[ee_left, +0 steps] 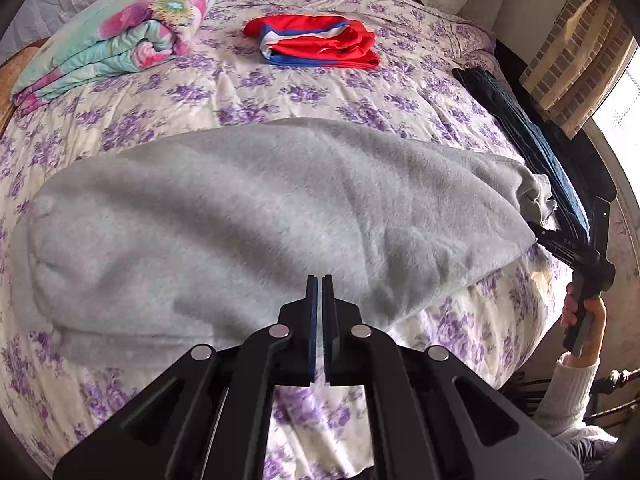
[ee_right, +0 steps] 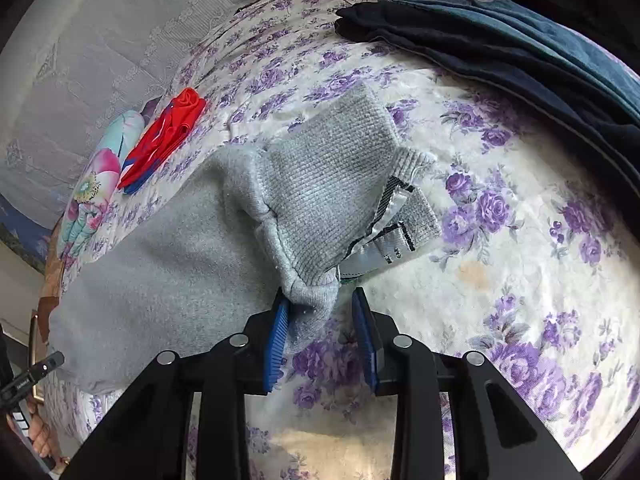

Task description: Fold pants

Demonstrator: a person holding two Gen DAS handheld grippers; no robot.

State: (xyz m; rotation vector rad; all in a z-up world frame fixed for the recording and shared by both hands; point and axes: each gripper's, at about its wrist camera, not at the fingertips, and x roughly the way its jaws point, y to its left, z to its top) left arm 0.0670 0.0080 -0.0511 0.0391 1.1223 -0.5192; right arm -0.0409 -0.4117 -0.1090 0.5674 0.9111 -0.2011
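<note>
Grey fleece pants [ee_left: 224, 216] lie across the flowered bed [ee_left: 280, 92], folded lengthwise. My left gripper [ee_left: 319, 280] is shut at the near edge of the pants, with a thin sliver of cloth between its pads. In the right wrist view the ribbed waistband [ee_right: 332, 184] with a white label [ee_right: 384, 240] lies ahead. My right gripper [ee_right: 320, 300] is open, and a corner of the waistband hangs between its blue pads, touching the left pad [ee_right: 280, 320]. The right gripper also shows in the left wrist view [ee_left: 540, 236] at the pants' right end.
A folded red and blue garment [ee_left: 316, 42] and a folded floral quilt [ee_left: 116, 32] lie at the far side of the bed. Dark blue clothes [ee_right: 500, 40] are stacked at the bed's right edge. The bed drops off near both grippers.
</note>
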